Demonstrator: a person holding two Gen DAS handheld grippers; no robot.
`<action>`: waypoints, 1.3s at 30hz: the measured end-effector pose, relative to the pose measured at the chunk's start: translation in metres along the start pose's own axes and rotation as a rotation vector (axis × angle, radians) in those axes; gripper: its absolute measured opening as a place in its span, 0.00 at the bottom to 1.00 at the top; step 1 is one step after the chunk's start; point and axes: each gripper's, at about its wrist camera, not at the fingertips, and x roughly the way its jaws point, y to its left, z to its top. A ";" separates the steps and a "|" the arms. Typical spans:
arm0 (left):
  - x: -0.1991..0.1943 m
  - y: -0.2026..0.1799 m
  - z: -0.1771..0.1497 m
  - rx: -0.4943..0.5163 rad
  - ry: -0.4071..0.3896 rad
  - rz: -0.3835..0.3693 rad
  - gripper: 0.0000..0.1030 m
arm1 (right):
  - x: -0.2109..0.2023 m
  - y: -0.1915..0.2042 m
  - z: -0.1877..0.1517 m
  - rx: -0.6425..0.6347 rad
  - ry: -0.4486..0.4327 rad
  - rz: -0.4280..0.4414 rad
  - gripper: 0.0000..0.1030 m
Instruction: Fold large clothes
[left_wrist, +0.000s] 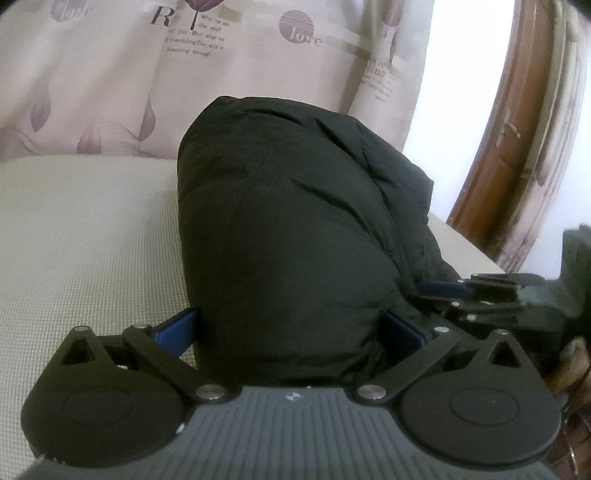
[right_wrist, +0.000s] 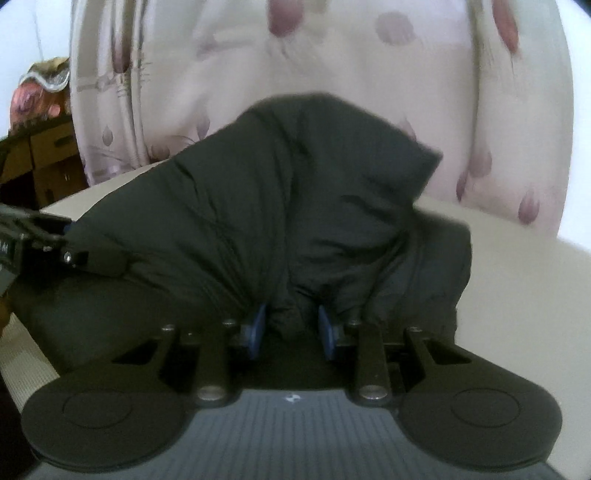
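Note:
A black padded jacket (left_wrist: 295, 221) lies bunched on a pale bed surface (left_wrist: 85, 240). My left gripper (left_wrist: 290, 328) holds a thick fold of it; the fabric fills the whole gap between the blue pads (left_wrist: 177, 332), which press on its sides. In the right wrist view the jacket (right_wrist: 277, 192) rises in a crumpled mound, and my right gripper (right_wrist: 291, 328) is shut on a narrow bunch of its cloth. The right gripper (left_wrist: 480, 291) shows at the jacket's right edge in the left wrist view; the left gripper (right_wrist: 55, 240) shows at the far left of the right wrist view.
A pale curtain (left_wrist: 221, 92) printed with purple leaves and words hangs just behind the bed. A brown wooden frame (left_wrist: 517, 129) stands at the right. Wooden drawers (right_wrist: 40, 158) sit at the far left beyond the bed's edge (right_wrist: 517, 229).

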 end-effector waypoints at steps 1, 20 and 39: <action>0.000 -0.001 -0.001 0.001 -0.001 0.004 1.00 | 0.001 -0.006 0.004 0.024 0.018 0.019 0.29; -0.001 -0.001 -0.001 -0.054 -0.010 0.004 1.00 | 0.083 -0.002 0.140 -0.189 0.163 -0.080 0.30; 0.005 -0.005 0.008 -0.020 0.048 0.038 1.00 | 0.109 -0.036 0.118 -0.030 0.256 -0.045 0.31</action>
